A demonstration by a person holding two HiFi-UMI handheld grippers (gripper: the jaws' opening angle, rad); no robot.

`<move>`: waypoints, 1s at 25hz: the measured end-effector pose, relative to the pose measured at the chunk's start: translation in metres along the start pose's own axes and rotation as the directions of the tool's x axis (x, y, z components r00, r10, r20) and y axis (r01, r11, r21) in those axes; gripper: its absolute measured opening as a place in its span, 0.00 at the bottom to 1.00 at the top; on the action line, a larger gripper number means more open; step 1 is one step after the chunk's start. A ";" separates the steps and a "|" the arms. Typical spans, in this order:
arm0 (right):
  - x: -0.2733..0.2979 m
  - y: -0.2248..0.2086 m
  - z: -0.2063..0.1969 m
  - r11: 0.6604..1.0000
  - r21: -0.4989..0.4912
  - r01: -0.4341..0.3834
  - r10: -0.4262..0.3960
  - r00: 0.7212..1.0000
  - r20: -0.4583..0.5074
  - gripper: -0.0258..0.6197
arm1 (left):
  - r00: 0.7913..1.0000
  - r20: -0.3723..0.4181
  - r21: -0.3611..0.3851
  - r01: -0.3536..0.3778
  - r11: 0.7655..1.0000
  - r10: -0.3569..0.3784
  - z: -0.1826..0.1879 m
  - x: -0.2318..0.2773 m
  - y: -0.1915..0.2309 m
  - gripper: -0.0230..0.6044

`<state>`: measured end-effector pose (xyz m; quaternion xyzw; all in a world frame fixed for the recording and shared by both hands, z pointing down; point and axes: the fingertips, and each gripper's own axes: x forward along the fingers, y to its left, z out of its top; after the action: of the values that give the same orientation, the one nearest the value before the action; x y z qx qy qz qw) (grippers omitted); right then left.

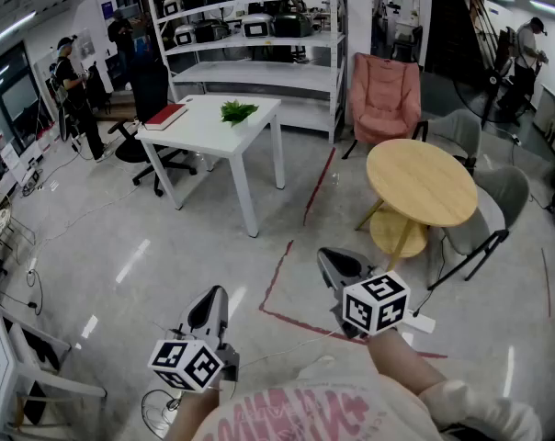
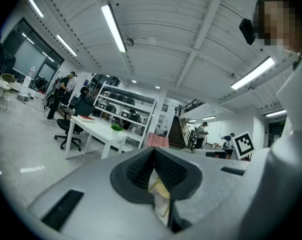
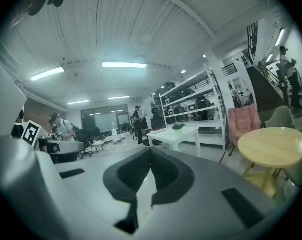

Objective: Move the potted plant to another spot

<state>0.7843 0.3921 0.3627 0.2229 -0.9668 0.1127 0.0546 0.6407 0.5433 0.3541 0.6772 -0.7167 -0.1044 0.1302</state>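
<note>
Both grippers are held low in front of the person: the left gripper (image 1: 211, 299) and the right gripper (image 1: 338, 263) have their jaws closed together with nothing between them. The step in hand appears to be the approach. Advance to the white table (image 1: 199, 134), open the jaws before reaching in, and clamp the pot, not the foliage. The potted plant (image 1: 238, 111) stands on that table, well apart from both grippers, ahead and slightly left.

The potted plant (image 1: 238, 111) is a small, low clump of green leaves; its pot cannot be made out. It stands upright on the white counter (image 1: 213, 131), near the far edge and closer to the far right corner, clear of the edges.
</note>
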 end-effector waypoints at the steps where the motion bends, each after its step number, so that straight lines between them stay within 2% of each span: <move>1: -0.001 0.002 -0.002 1.000 -0.002 0.000 0.000 1.000 -0.004 0.05 | 1.000 0.001 -0.001 -0.001 1.000 0.001 -0.001 -0.002 0.001 0.04; 10: 0.002 0.014 -0.008 0.999 -0.032 0.000 -0.001 1.000 -0.032 0.05 | 1.000 0.020 -0.021 -0.003 1.000 0.003 -0.001 -0.013 0.010 0.04; 17: 0.010 0.006 -0.023 1.000 0.017 0.001 0.001 0.997 -0.072 0.05 | 1.000 0.017 -0.063 -0.015 0.998 0.017 -0.009 -0.013 0.020 0.04; 25: 0.066 -0.017 -0.027 1.000 0.010 -0.019 0.020 0.991 -0.136 0.05 | 0.997 -0.022 -0.065 -0.078 0.995 0.077 -0.012 0.016 0.056 0.04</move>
<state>0.7342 0.3566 0.4020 0.2054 -0.9624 0.1326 0.1181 0.5908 0.5306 0.3842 0.6451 -0.7373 -0.1166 0.1634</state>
